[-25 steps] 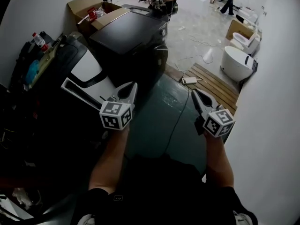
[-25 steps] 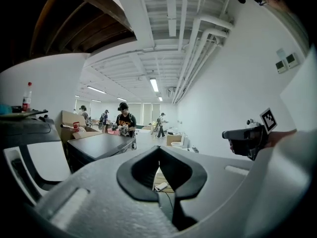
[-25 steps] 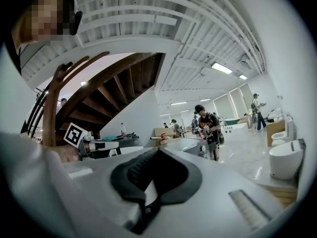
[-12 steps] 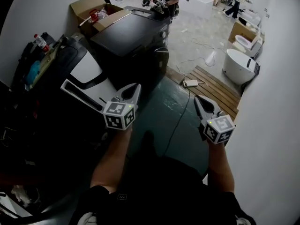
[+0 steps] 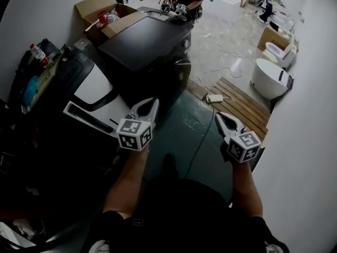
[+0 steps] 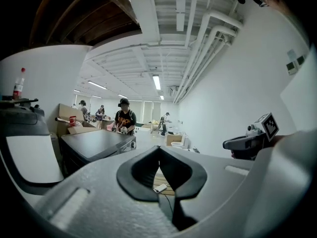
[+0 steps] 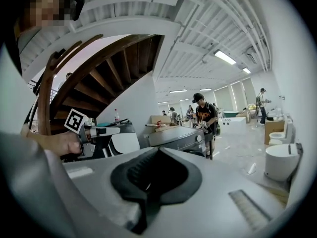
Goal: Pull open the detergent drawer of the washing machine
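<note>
The left gripper (image 5: 152,104) is held over the green floor (image 5: 184,136) with its jaws together on nothing; the right gripper (image 5: 219,118), well apart from it, is closed and empty too; beyond the left one stands the dark washing machine (image 5: 142,41), untouched; its detergent drawer cannot be made out.

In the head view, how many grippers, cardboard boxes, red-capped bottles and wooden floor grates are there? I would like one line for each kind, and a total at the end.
Grippers: 2, the left gripper and the right gripper, both with jaws shut and empty
Cardboard boxes: 2
Red-capped bottle: 1
Wooden floor grate: 1
Total: 6
</note>
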`<state>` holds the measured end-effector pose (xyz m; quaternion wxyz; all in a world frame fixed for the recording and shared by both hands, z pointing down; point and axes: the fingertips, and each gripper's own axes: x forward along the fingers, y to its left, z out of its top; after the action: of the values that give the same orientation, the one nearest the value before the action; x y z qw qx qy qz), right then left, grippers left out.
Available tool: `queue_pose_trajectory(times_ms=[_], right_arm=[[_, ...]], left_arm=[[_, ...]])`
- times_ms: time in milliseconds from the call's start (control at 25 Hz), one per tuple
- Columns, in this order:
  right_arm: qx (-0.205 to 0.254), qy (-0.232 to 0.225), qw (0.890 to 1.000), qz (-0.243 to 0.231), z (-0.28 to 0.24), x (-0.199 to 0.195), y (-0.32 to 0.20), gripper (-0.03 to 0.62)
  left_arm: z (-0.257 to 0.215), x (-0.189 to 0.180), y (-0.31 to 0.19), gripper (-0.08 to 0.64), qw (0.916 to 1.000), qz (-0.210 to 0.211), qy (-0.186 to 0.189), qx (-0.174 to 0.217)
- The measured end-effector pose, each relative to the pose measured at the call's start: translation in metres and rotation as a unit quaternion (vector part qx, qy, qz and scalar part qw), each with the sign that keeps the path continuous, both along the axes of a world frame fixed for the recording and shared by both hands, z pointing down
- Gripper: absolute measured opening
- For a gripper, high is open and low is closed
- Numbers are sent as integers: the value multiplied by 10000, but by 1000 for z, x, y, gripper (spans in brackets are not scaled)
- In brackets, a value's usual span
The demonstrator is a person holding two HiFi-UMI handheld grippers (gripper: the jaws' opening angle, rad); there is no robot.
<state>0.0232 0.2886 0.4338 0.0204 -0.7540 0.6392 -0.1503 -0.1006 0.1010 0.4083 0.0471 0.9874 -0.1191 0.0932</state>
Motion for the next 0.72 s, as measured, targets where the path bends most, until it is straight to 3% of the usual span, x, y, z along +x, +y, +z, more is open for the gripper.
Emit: queue_pose_trajectory(times_ms=[360, 720], right_arm=[[-290, 10, 9994, -210, 11, 43, -107, 3], [-416, 60, 9981, -452, 17, 50, -206, 3]], left_arm=[[10, 43, -96, 11, 9999, 6, -12, -127], [20, 56, -174, 11, 9996, 131, 10, -247]])
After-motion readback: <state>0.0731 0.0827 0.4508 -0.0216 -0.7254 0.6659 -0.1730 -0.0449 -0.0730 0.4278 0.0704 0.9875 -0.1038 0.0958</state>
